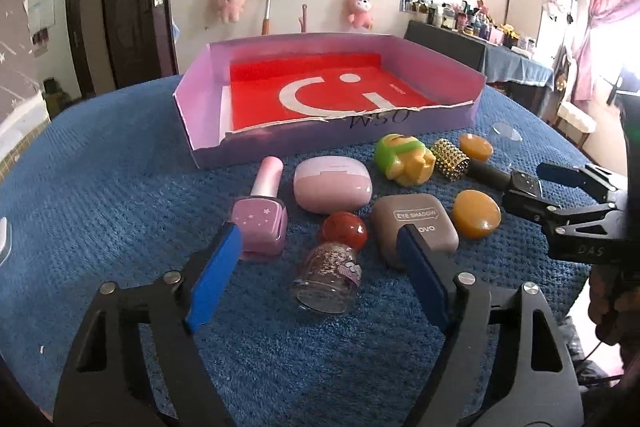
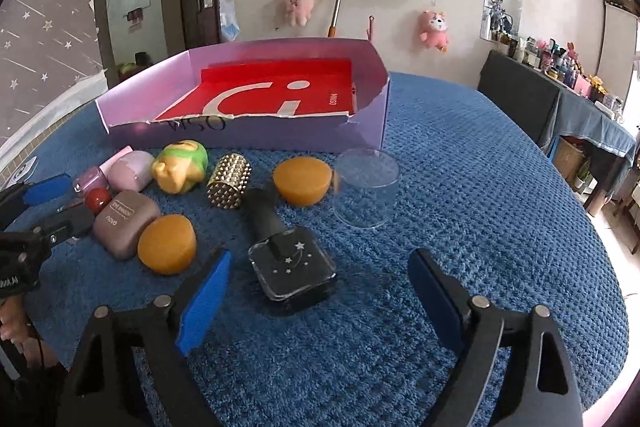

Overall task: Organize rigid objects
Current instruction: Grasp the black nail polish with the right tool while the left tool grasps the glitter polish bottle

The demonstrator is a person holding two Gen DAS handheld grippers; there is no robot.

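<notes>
Blue textured cloth (image 1: 100, 187) covers the tabletop; all items sit on it in front of a lilac cardboard tray (image 1: 224, 151) with a red liner, nothing inside the tray. Left gripper (image 1: 320, 279) has jaws wide, holding nothing, straddling a small glitter jar (image 1: 328, 279) that lies on its side with its red round cap (image 1: 344, 229) pointing toward the tray. Just left of the jar: pink nail polish bottle (image 1: 262, 223), lying down. Behind the jar: pink oval case (image 1: 331, 187). Right of the jar, touching the left gripper's right pad in view: taupe eye shadow compact (image 1: 416, 227). Two amber pucks: one (image 2: 167, 243) just beside the compact, the other (image 2: 303, 181) further back, next to a clear plastic cup (image 2: 366, 193) set upside down. Green-and-yellow toy figure (image 2: 180, 165) lies near the tray front wall, gold studded cylinder (image 2: 229, 185) just beside it. Right gripper (image 2: 320, 295) has jaws wide, empty, with the black nail polish bottle (image 2: 294, 269) lying between the pads, touching neither; its dark cap points toward the gold cylinder. Right gripper is also seen at the right edge of the left wrist view, near the black bottle's cap.
</notes>
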